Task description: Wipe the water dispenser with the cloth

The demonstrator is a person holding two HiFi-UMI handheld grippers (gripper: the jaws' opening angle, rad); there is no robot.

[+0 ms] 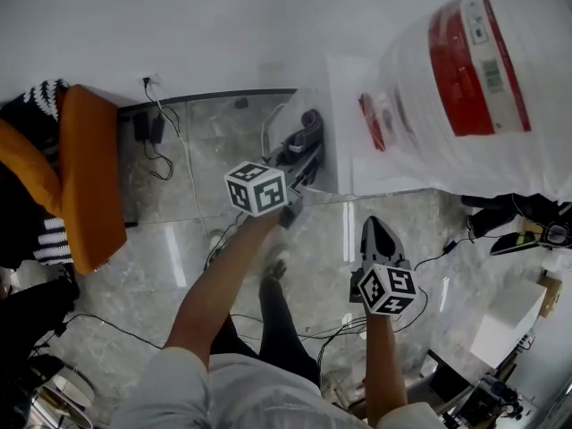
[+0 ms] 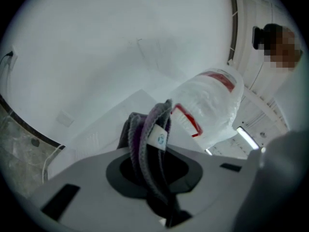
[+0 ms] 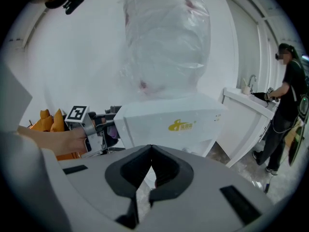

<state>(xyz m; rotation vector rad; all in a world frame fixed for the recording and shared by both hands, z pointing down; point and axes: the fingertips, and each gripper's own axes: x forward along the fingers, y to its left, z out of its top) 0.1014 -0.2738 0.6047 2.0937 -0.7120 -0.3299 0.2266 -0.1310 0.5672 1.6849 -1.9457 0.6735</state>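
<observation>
The white water dispenser (image 1: 344,123) stands against the wall, with a plastic-wrapped bottle (image 1: 474,70) with a red label on top. My left gripper (image 1: 302,155) is shut on a grey-purple cloth (image 2: 149,139) and holds it at the dispenser's left side. In the left gripper view the cloth sticks up between the jaws, in front of the dispenser's top (image 2: 120,115) and the bottle (image 2: 212,105). My right gripper (image 1: 377,235) is shut with nothing in it, lower down in front of the dispenser (image 3: 169,117). The right gripper view shows the left gripper (image 3: 104,129) beside the dispenser.
An orange chair (image 1: 89,177) with striped fabric stands at the left. Cables (image 1: 161,141) run along the marble floor by the wall socket. A person (image 3: 287,100) stands at a white counter (image 3: 246,110) to the right. Boxes and gear (image 1: 505,329) lie at the lower right.
</observation>
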